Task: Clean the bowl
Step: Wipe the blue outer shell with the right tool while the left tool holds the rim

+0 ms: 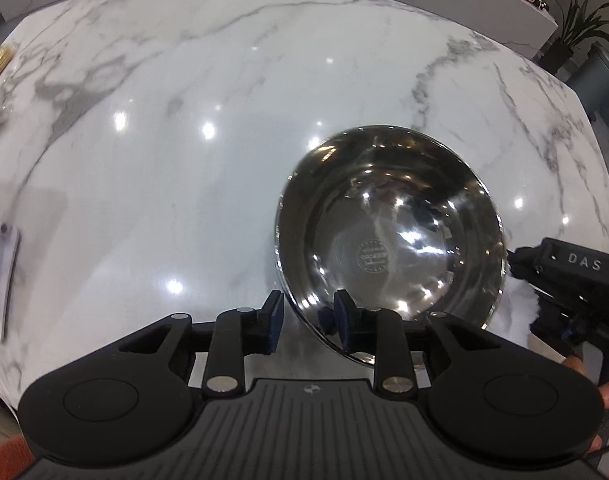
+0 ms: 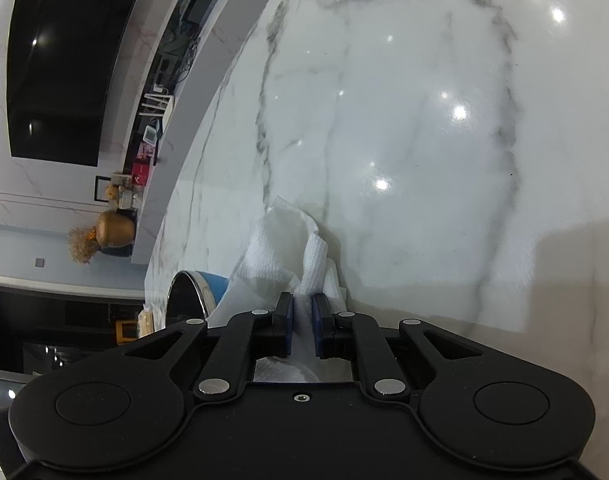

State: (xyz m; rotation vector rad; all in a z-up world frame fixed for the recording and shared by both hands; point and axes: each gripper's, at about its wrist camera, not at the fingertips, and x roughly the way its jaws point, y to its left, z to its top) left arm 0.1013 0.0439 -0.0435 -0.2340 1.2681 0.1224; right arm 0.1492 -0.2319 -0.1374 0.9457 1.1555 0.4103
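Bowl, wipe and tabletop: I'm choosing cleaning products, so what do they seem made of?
The bowl looks like polished stainless steel: mirror reflections, a stamped mark in its base. The wipe seems paper towel or thin cloth: white, embossed, crumpled. The tabletop looks like glossy marble or a marble-look slab: grey veins, sharp light spots.

- One steel bowl [image 1: 390, 236], right of centre on the table, near side.
- One white paper towel [image 2: 282, 256], crumpled, near edge of the right wrist view.
- Two grippers: left gripper [image 1: 308, 316] and right gripper [image 2: 302, 320].
- One marble table [image 1: 184, 140].
- One black screen [image 2: 64, 68], far left wall.
- One golden vase [image 2: 114, 230], left.
- One potted plant [image 1: 580, 24], far right.
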